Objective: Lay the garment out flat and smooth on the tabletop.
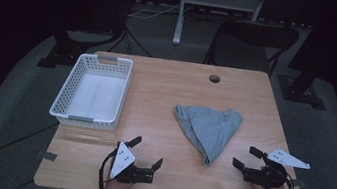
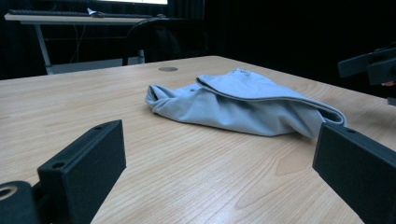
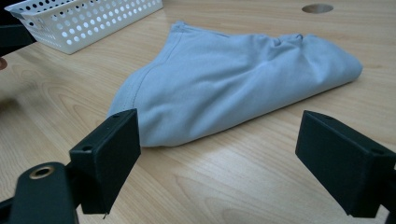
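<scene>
Approaching stage, nothing gripped yet. Left tool (image 1: 146,153) and right tool (image 1: 246,157) both resting with jaws apart near front edge of surface (image 1: 167,89). Grey cloth (image 1: 210,125) lying crumpled between them, right of white basket (image 1: 92,90). Next probably needing a pinch on the near corner.

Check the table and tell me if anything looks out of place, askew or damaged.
Only the grey cloth stands out: it lies crumpled in a rough, uneven fold on the table, not flat. The white basket sits upright at the left with nothing in it. Left gripper and right gripper are open, touching nothing.
</scene>
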Motion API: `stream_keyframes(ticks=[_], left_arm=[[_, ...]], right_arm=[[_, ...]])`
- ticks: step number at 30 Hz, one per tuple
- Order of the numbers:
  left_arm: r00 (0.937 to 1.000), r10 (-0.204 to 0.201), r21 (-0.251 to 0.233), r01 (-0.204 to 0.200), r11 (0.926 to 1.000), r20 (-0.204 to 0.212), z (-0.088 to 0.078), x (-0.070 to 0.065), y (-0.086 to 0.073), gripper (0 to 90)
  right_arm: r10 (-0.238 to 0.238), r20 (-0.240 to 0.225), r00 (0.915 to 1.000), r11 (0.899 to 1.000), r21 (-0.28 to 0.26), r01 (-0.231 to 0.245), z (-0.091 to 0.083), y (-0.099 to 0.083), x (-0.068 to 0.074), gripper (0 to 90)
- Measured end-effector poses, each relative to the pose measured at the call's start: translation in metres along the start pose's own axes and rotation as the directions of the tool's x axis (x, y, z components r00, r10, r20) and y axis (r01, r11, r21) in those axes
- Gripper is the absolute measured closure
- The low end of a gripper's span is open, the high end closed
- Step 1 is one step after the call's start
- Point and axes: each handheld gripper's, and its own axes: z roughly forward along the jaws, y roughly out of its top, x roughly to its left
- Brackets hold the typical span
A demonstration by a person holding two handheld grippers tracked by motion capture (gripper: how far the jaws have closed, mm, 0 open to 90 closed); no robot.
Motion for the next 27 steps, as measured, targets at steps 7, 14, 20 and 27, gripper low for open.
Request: stream_keyframes(ticks=[7,14,20,27], left_arm=[[1.0000,-0.001,0.002,0.001,1.0000,-0.002,0.000,0.000,0.000,3.7],[1.0000,-0.001,0.006,0.001,1.0000,0.002,0.000,0.000,0.000,3.7],[1.0000,0.000,0.006,0.000,1.0000,-0.002,0.001,0.000,0.000,3.7],[1.0000,-0.004,0.008,0.004,1.0000,-0.002,0.001,0.001,0.000,3.7]], right_arm=[[-0.019,-0.007,0.9998,1.000,-0.007,0.019,0.001,0.013,0.003,13.1],[-0.030,-0.024,0.9993,0.999,-0.034,0.029,0.002,0.033,0.005,12.8],[-0.030,-0.039,0.9988,0.999,-0.037,0.028,0.010,0.053,0.007,12.8],[-0.046,-0.061,0.9971,0.999,-0.025,0.044,0.027,0.070,0.012,12.8]])
